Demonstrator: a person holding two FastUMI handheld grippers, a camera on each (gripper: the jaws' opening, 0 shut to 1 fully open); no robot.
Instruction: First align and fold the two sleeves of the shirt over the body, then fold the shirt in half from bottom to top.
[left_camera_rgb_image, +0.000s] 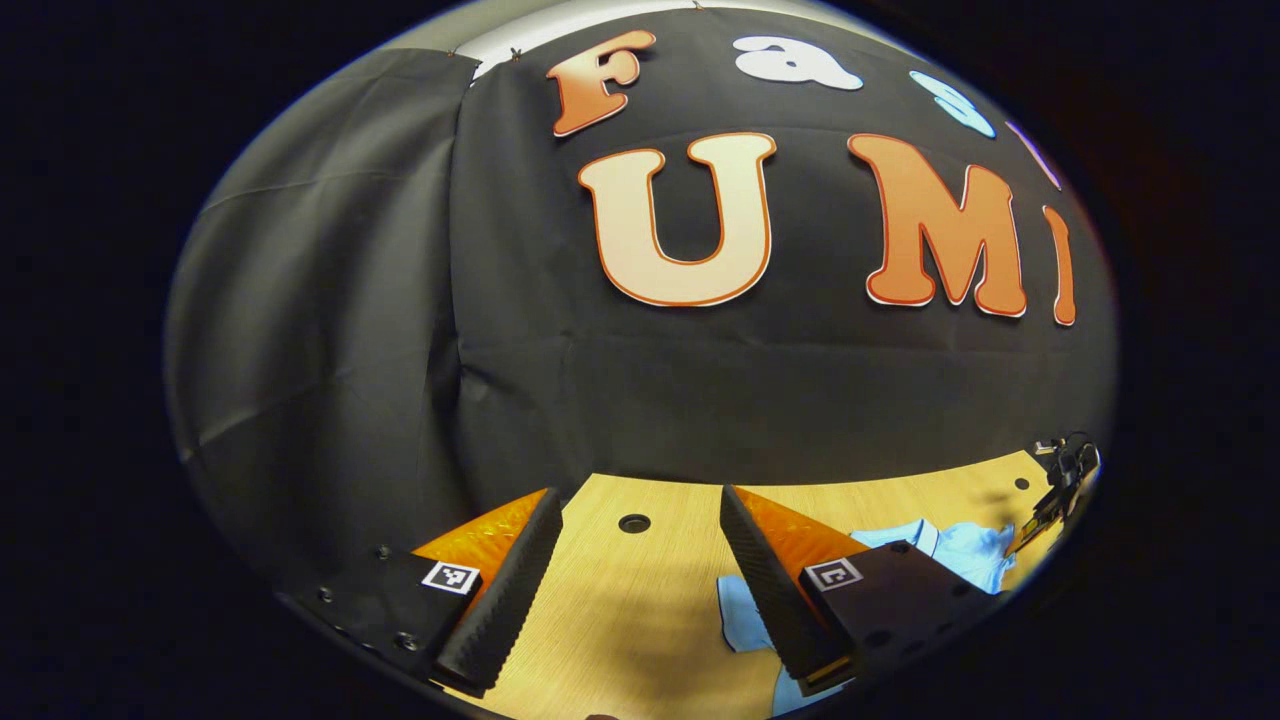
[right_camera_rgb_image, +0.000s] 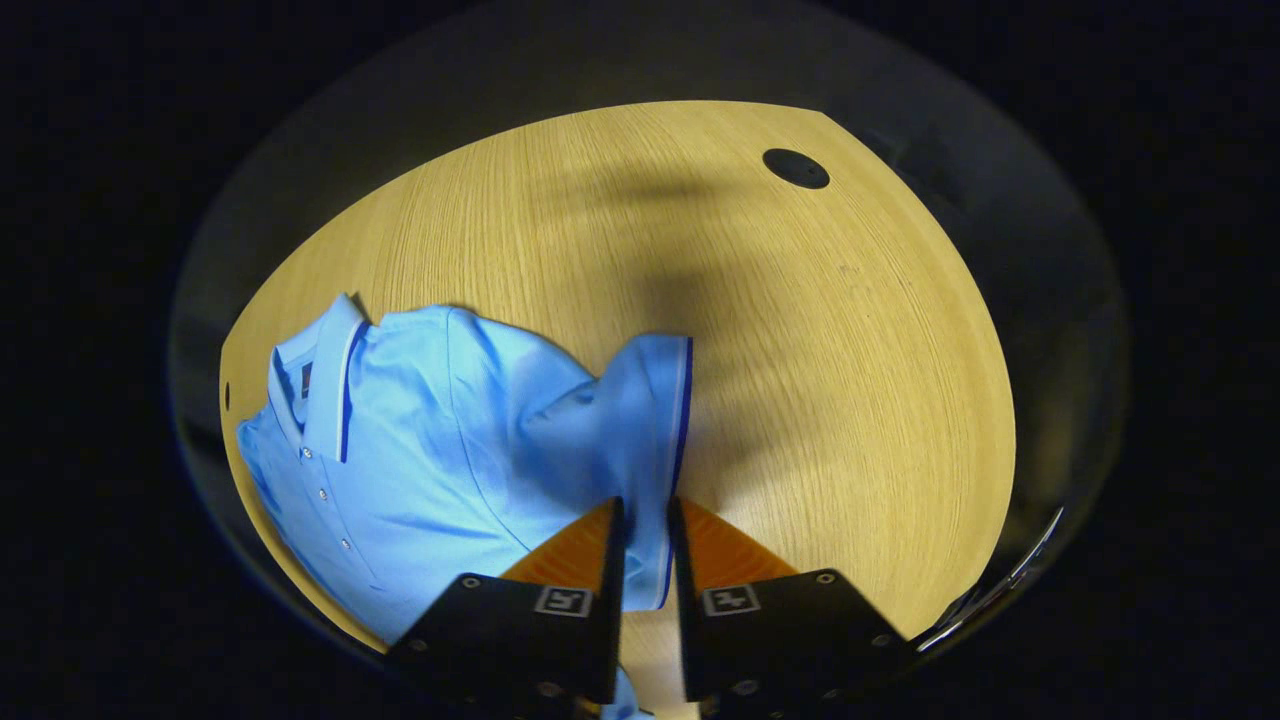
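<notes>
In the right gripper view the right gripper (right_camera_rgb_image: 645, 520) is seen pinched narrow on the cuff of one sleeve (right_camera_rgb_image: 640, 420) of the light blue shirt (right_camera_rgb_image: 400, 450), which lies on the wooden table (right_camera_rgb_image: 820, 350) from the middle out toward 8 o'clock. The left gripper (left_camera_rgb_image: 640, 570) is held wide apart and empty over bare table, with the shirt at 4 o'clock. The work is judged barely begun: one sleeve is gripped but not yet laid over the body, and the other sleeve and the bottom-to-top fold are left.

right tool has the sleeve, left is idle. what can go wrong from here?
1. The right tool pinches only the hem of the sleeve, so it may slip out mid-fold.
2. The shirt is already bunched near that sleeve; folding may lock in wrinkles.
3. The left tool hangs open above the table, so nothing pins the body.
</notes>
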